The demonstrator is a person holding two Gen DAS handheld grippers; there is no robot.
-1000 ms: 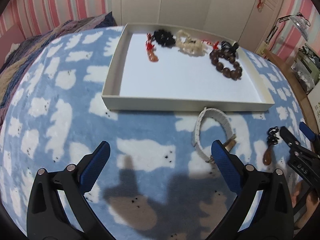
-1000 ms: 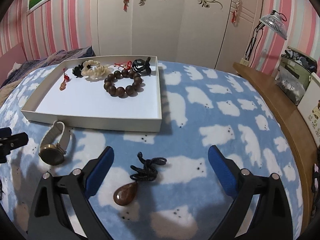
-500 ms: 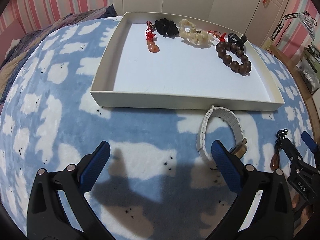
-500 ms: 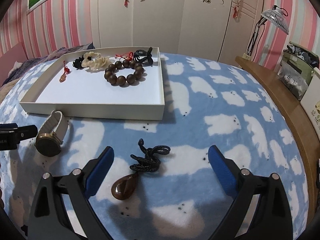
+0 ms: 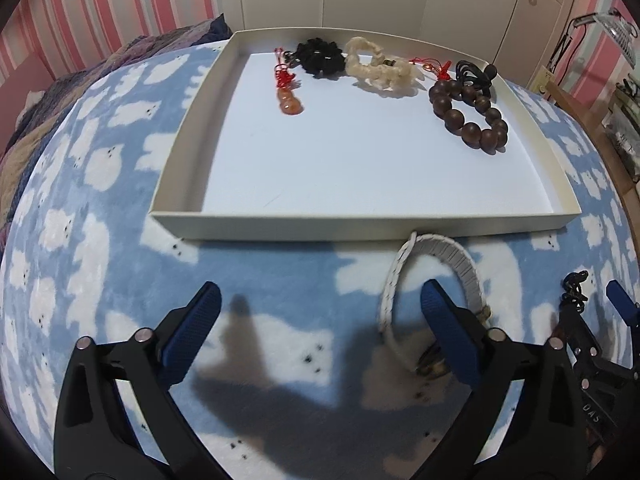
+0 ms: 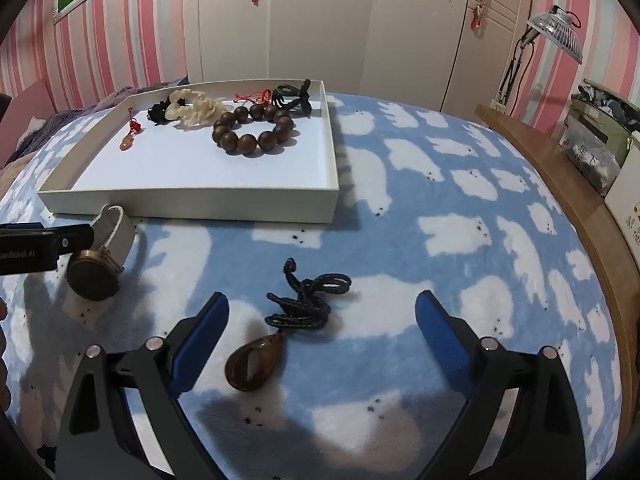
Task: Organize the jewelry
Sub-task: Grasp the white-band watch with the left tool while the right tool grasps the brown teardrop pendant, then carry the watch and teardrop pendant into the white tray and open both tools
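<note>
Left wrist view: your left gripper (image 5: 320, 320) hangs over the blue blanket (image 5: 100, 240), jaws wide but just closing a little, nothing pinched. Its right finger (image 5: 448, 332) overlaps the watch (image 5: 432, 280) (white strap, lying just outside the tray's near wall), contact unclear. Tray (image 5: 280, 226) holds, left to right along its far edge: red-corded orange pendant (image 5: 289, 96), black bracelet (image 5: 320, 58), cream bracelet (image 5: 380, 68), black cord (image 5: 476, 74), with the brown bead bracelet (image 5: 468, 114) by the far right corner. Right wrist view: left gripper's tip (image 6: 44, 244) sits beside the watch (image 6: 100, 256). Your right gripper (image 6: 322, 328) is spread wide, also easing in a little, gripping nothing; the brown teardrop pendant (image 6: 252, 364) with its black cord (image 6: 308, 300) lies on the blanket between the fingers, nearer the left one, untouched.
</note>
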